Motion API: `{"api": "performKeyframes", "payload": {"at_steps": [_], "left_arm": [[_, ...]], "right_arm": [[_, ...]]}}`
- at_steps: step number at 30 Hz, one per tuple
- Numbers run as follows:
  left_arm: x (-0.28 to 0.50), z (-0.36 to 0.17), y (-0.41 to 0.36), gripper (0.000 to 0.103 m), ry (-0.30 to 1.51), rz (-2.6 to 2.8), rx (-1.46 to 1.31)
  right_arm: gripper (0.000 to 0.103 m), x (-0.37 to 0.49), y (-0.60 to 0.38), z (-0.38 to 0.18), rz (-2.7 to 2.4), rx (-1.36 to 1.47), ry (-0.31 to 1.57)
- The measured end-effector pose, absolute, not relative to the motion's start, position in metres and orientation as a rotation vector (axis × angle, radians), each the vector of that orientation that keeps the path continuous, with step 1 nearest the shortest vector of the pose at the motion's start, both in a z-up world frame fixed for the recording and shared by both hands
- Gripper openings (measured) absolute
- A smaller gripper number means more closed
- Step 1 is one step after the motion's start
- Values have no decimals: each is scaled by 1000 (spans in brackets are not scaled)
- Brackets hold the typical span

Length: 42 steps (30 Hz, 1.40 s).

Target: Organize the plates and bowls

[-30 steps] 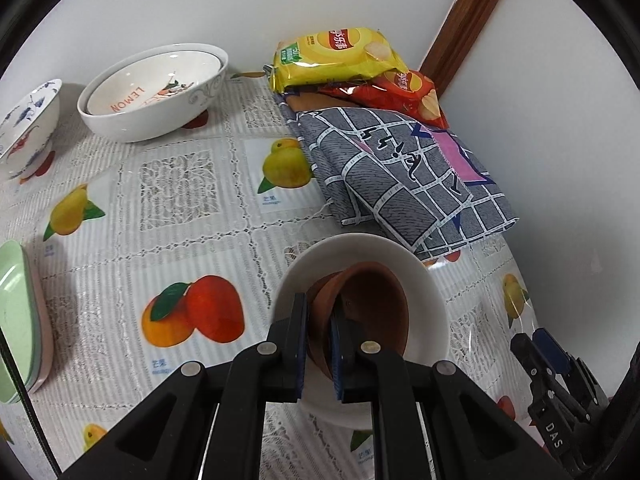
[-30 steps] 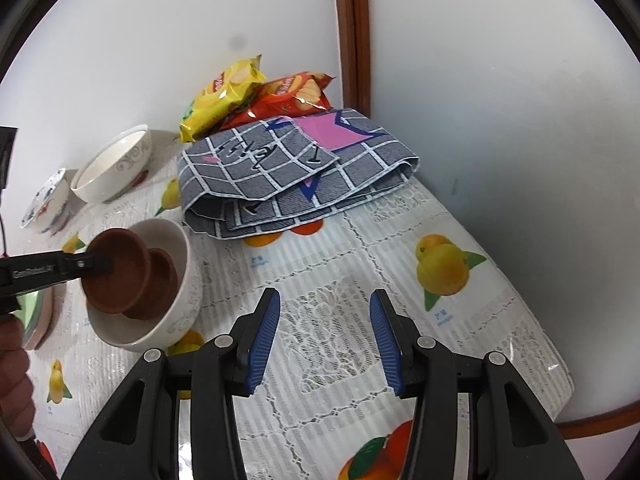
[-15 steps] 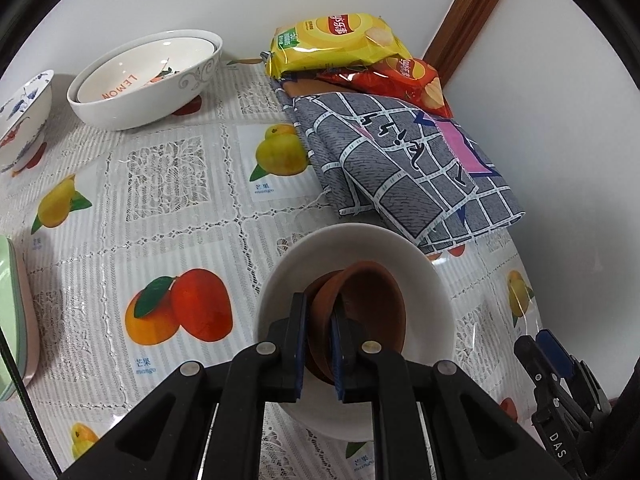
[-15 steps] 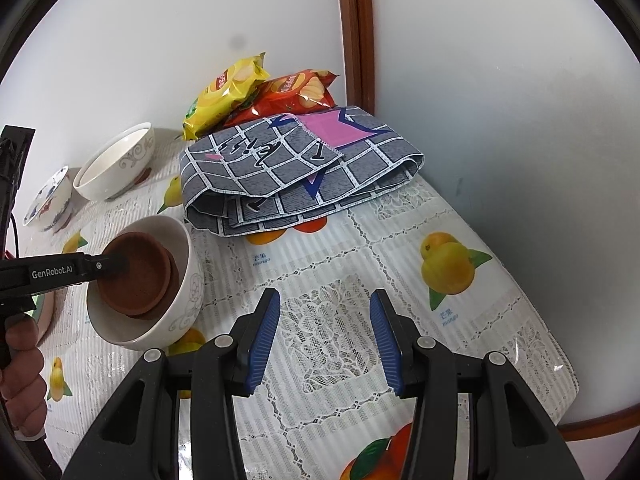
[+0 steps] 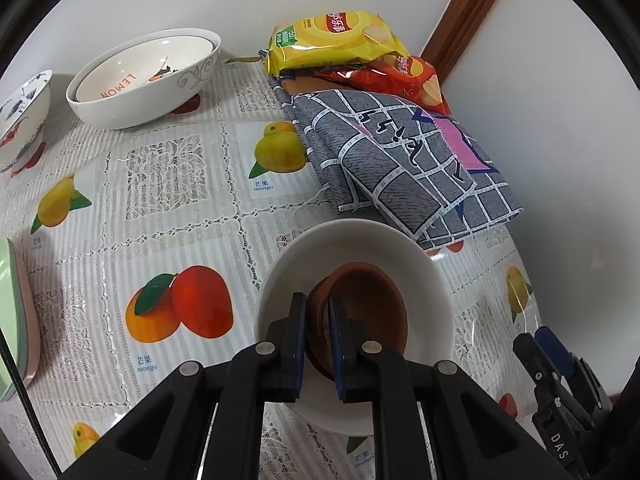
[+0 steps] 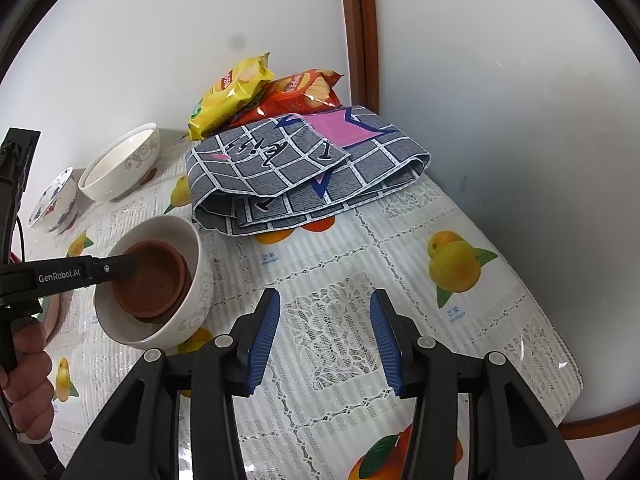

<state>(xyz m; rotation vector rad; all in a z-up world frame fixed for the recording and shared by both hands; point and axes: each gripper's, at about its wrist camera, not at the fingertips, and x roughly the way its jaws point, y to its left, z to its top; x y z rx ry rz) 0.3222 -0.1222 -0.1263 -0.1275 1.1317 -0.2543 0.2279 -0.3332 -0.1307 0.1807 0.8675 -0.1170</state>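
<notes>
Right, hidden bits: my left gripper [image 5: 318,334] covers the near rim of the brown clay bowl [image 5: 372,312], and a second brown bowl beneath it shows only as a sliver.
Cut off: pastel plates [image 5: 14,312] at the left edge, stacked, count unclear; blue-patterned bowl [image 5: 22,114] half out of view.
Left fingers: clamped on the clay bowl's wall, one pad inside, one outside.
Clay bowl: matte, terracotta-like, round, tilted inside the glossy white bowl [image 5: 424,264].
Right gripper [image 6: 326,338]: jaws wide apart over the fruit-print tablecloth [image 6: 400,248], holding nothing.
Far side: nested white bowls [image 5: 144,76], inner one lettered LEMON; folded grey checked cloth [image 5: 396,164]; crinkly chip bags [image 5: 336,40] against the wall.
</notes>
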Motion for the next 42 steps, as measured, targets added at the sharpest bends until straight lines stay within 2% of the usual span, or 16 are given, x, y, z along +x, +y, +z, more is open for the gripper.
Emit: {"api": "performKeyframes", "payload": {"at_steps": [8,14,17,36,42], "left_arm": [[315,-104,-117,12,1067,-247,-97],[312,-97,-104,18,1055,-222,-92],[313,-101,-98,21,1071,-211,-87],[323,-134,-96,21,1145,-198,-52],[325,-141,-101,21,1145,-194,-35]], "right_arm": [[46,232,-328,-122,-91,195,859],[46,244,-314,-116,-36,206,857],[46,251,-302,-114,11,212,869],[46,287,-271,-150,9,191,1007],[42,292,-274,-155,28,197,1020]]}}
